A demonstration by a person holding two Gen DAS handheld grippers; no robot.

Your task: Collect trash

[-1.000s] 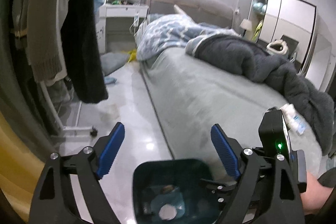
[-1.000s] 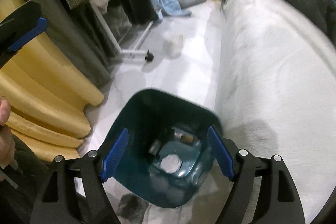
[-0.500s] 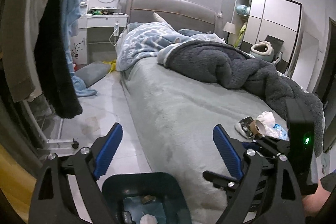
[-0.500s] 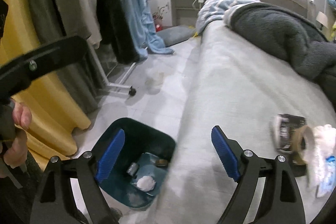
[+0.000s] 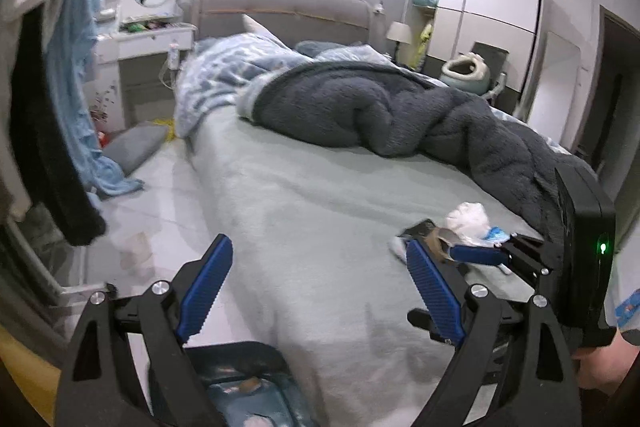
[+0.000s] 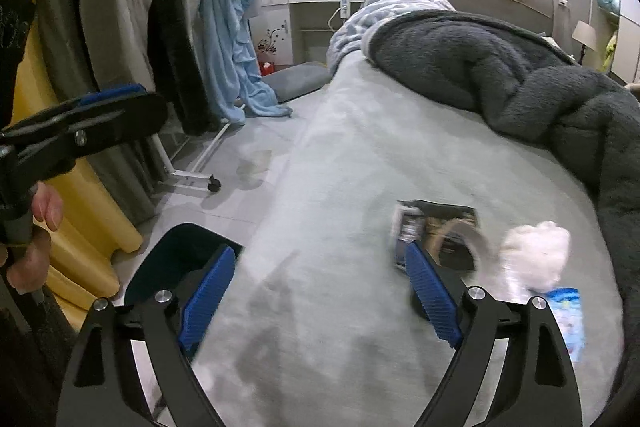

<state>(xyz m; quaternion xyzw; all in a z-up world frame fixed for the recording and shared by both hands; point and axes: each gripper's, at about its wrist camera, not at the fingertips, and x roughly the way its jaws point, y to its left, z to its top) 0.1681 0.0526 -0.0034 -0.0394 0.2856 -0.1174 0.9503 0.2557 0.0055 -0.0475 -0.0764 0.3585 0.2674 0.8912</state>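
Trash lies on the bed, bin on the floor. Your right gripper is opening, empty; left gripper released. Crowded pieces could scatter if you grab carelessly.

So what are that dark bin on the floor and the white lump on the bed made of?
The bin looks like hard plastic: smooth, dark teal, rigid walls with a clean rim. The white lump seems to be crumpled tissue or soft paper, matte and wrinkled, though blur leaves that open.
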